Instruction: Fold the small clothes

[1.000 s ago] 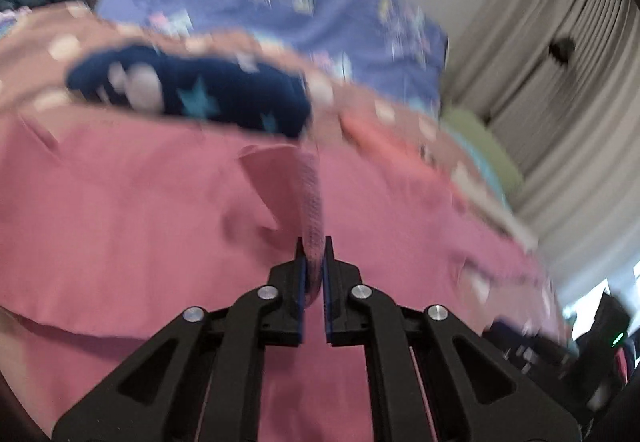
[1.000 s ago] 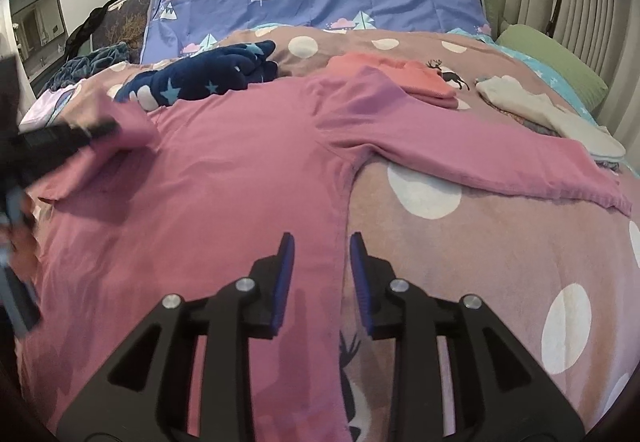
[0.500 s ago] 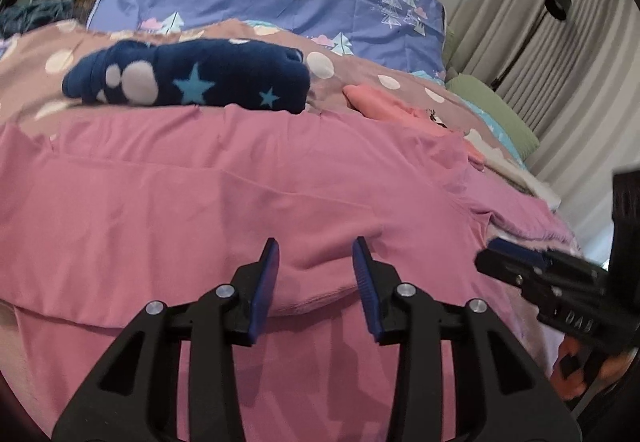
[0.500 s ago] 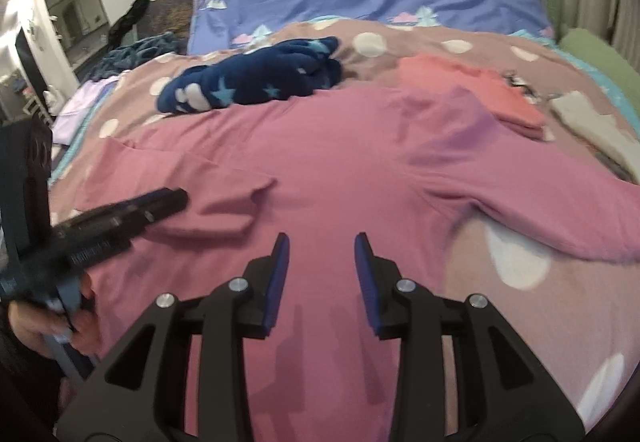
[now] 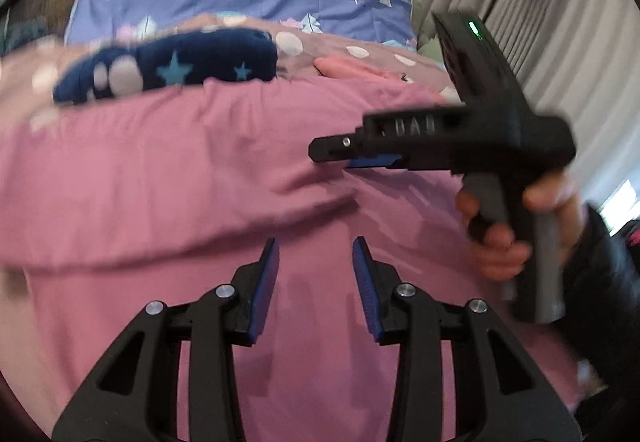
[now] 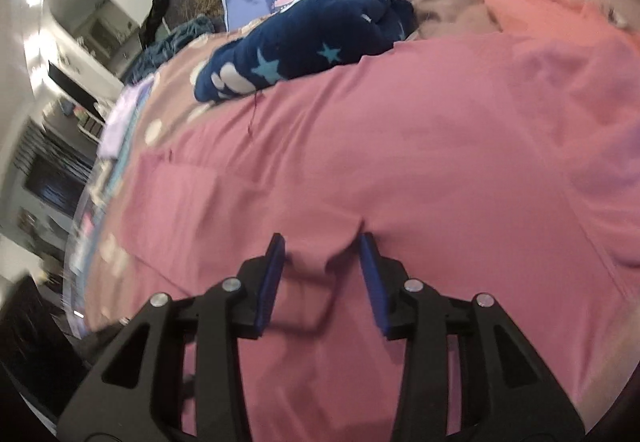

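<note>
Left gripper (image 5: 316, 254) had its jaws spread wide, nothing between them. Right gripper (image 6: 322, 252) was open too – it showed up ahead and to the right of the left one, a bare hand (image 5: 504, 226) wrapped around its handle.

Left tool (image 5: 316, 262) open, over pink garment (image 5: 160, 178)

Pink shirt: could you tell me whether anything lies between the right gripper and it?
Nothing visible does: the right gripper is open, with a bump of the pink shirt already between its fingers. The navy star garment lies beyond.
</note>
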Tool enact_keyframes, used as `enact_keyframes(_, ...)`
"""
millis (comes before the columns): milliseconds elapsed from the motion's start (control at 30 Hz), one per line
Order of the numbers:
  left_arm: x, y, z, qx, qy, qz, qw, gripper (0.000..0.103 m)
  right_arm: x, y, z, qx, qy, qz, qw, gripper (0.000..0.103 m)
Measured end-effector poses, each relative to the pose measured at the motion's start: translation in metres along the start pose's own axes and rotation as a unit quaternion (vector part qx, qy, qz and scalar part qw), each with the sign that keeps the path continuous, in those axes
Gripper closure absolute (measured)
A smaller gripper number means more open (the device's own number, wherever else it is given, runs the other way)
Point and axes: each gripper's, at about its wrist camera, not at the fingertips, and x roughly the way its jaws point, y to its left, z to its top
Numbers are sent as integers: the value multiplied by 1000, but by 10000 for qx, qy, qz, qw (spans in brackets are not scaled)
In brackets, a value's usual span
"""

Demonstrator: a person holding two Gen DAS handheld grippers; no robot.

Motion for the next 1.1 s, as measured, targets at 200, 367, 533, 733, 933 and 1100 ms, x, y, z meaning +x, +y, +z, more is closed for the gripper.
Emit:
enact_keyframes(200, 35, -31, 16, 1248, 140, 310, 9916, 64, 2, 0, 19, 56, 341, 154, 9993, 86)
enact_keyframes(367, 57, -28, 24, 1266, 394, 549, 9896, 101, 7, 8, 26, -206, 401, -20, 9990, 101)
enact_keyframes(533, 15, -20, 65, 529, -317, -18, 9981, 102, -29, 23, 48, -603, -159, -36, 9980, 101)
enact_keyframes(733, 10, -54, 94, 316, -702, -819, 9937, 102, -78, 7, 73, -707, -740, -357, 9941, 101)
enact_keyframes(933, 40, -62, 67, 317, -395, -152, 9986, 57, -54, -46, 60, -619, -564, -1406, 9865, 80)
enact_keyframes(1100, 6, -9, 34, 377, -446, 894, 9943, 45, -59, -70, 41, -410, -447, -947, 9937, 79)
